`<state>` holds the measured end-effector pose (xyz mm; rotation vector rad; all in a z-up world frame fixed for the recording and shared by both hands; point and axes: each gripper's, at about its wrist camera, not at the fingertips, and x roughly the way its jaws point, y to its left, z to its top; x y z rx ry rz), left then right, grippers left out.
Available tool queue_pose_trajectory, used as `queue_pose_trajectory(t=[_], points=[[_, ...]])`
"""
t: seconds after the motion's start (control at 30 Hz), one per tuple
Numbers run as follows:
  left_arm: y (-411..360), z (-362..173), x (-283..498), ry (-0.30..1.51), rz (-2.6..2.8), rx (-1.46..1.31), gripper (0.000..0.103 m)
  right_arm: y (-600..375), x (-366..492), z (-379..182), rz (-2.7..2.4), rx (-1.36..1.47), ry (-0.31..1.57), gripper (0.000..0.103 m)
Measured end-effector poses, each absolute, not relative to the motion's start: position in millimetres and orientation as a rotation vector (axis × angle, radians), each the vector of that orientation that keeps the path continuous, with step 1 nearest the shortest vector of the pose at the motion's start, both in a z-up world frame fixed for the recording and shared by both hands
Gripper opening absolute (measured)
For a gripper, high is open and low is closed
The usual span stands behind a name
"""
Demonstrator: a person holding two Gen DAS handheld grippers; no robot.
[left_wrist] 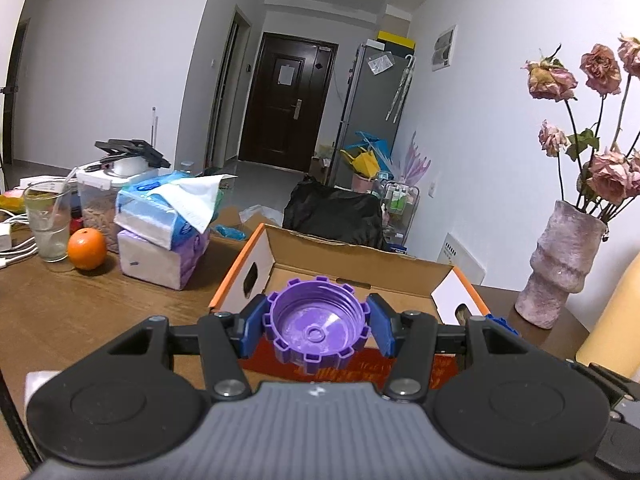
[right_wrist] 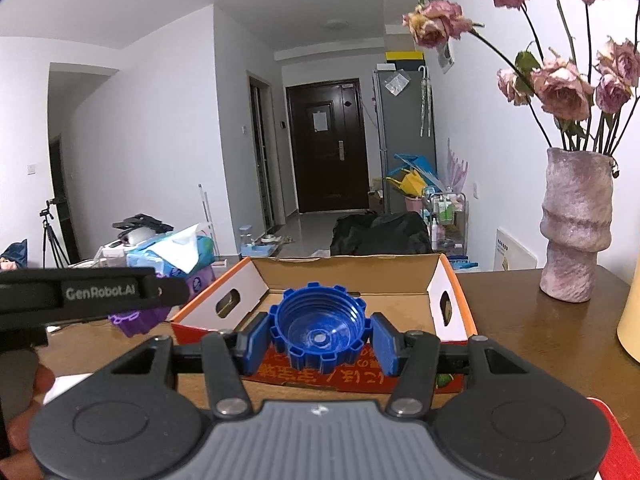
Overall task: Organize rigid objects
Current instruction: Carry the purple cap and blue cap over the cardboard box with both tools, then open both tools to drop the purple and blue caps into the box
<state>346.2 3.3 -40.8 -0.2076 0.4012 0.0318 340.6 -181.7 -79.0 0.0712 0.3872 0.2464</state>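
Now both caps hang just short of the cardboard box, each pinched in a claw.
Left wrist view: left claw (left_wrist: 318,326) pinches the purple cap (left_wrist: 318,324), lower centre, before the cardboard box (left_wrist: 352,264). Right wrist view: right claw (right_wrist: 320,338) pinches the blue cap (right_wrist: 320,330), lower centre; released this early, I judge either cap could strike the near wall and roll across the surface (right_wrist: 532,332).

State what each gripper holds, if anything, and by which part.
The left gripper holds a purple cap by its notched outer rim, pads on opposite sides. The right gripper holds a blue cap likewise.
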Motion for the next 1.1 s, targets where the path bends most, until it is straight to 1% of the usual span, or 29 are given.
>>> queue_pose_trajectory(t=[0.73,1.1], points=[[2,-61,451,0.441,0.093,-0.207,0.055,-178,440,-96,0.166,0.095,0.447,0.053],[13,-72,480,0.487,0.108,-0.183,0.055,-164,475,-113,0.114,0.049,0.497,0.053]])
